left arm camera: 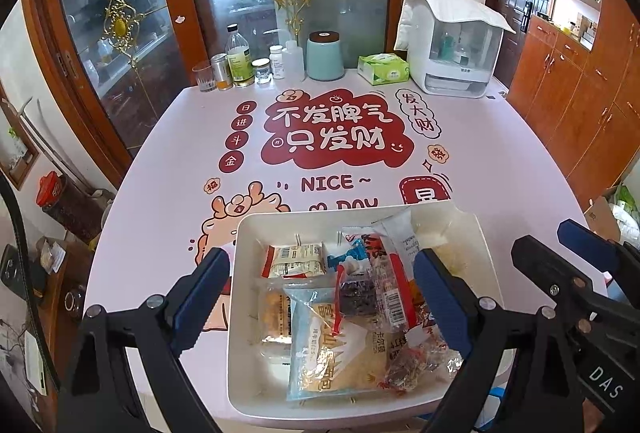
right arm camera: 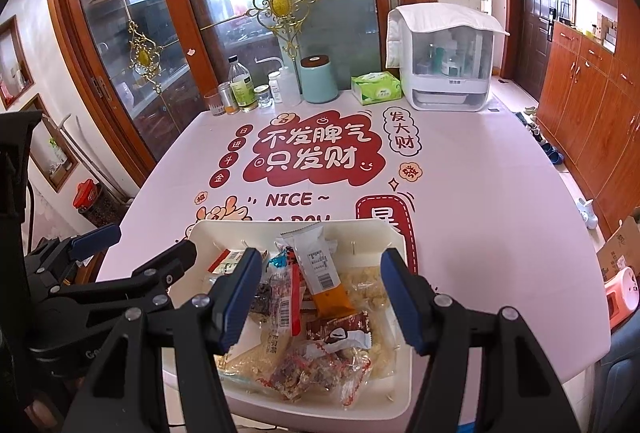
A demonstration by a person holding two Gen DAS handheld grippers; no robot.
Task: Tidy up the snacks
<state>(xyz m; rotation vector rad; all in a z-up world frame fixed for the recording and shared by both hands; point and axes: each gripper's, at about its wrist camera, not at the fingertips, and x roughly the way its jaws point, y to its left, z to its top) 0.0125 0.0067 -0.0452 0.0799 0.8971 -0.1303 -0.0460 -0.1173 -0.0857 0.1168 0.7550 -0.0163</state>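
Observation:
A white rectangular tray [left arm camera: 248, 233] sits at the near edge of the pink table and holds several snack packets piled together. A light blue bread packet [left arm camera: 320, 345] lies in front, and a white and orange bar packet [right arm camera: 322, 273] lies on top. My left gripper [left arm camera: 320, 297] is open and empty, hovering over the tray's near left part. My right gripper [right arm camera: 320, 297] is open and empty over the tray [right arm camera: 208, 229] middle. The right gripper also shows at the right edge of the left wrist view [left arm camera: 560, 245].
At the table's far edge stand a glass [left arm camera: 206, 77], bottles and jars [left arm camera: 240, 57], a teal canister [left arm camera: 325, 55], a green tissue pack [left arm camera: 384, 69] and a white covered organiser box [left arm camera: 452, 49]. Glass doors are behind; wooden cabinets on the right.

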